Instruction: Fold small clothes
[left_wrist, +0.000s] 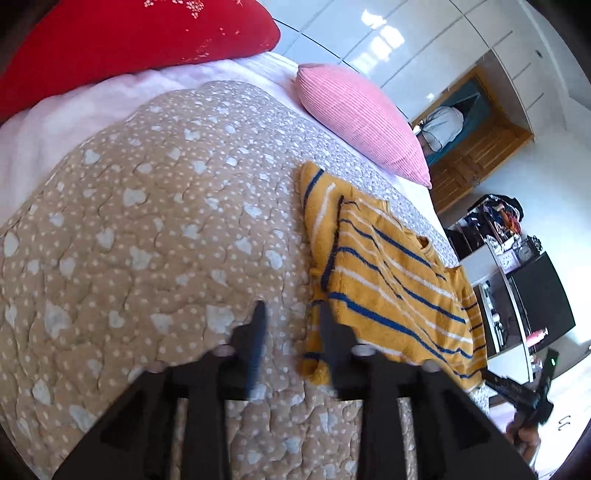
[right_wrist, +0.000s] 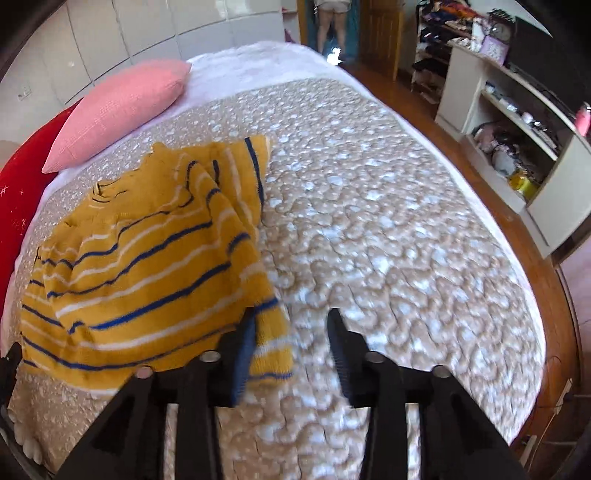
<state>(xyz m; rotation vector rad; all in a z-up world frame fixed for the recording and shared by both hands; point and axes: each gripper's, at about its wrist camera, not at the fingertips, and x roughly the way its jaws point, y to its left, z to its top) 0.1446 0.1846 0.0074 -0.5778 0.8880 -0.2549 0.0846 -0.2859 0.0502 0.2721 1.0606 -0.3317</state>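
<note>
**Mia:** What is that big thing under both grippers?

**Ben:** That is the bed's tan quilted cover with pale heart shapes (right_wrist: 388, 206). It is flat and soft, so I think it is a good spot for folding. Far ahead of the grippers lie a big red pillow with small sparkly marks (left_wrist: 129, 40) and a pink ribbed cushion (left_wrist: 362, 122), out of the way.

**Mia:** And the thing to fold?

**Ben:** The small yellow knitted sweater with blue and white stripes (right_wrist: 147, 258). It lies bunched up on the cover, with parts flopped over each other, so I think the folding is only partly done.

**Mia:** Where is it from the black left gripper (left_wrist: 291, 314)?

**Ben:** Ahead of it and off to its right. The sweater's near edge sits just by the right finger. The two fingers are spread apart with only the cover showing between them. It holds nothing.

**Mia:** And the black right gripper (right_wrist: 291, 321)?

**Ben:** The sweater is ahead and to its left. One corner of it lies right at the left finger, and it looks to be touching. The fingers are spread wide and are not pinching it.

**Mia:** Why so close?

**Ben:** I think each one sits at a side of the sweater, ready to grab an edge.
</note>
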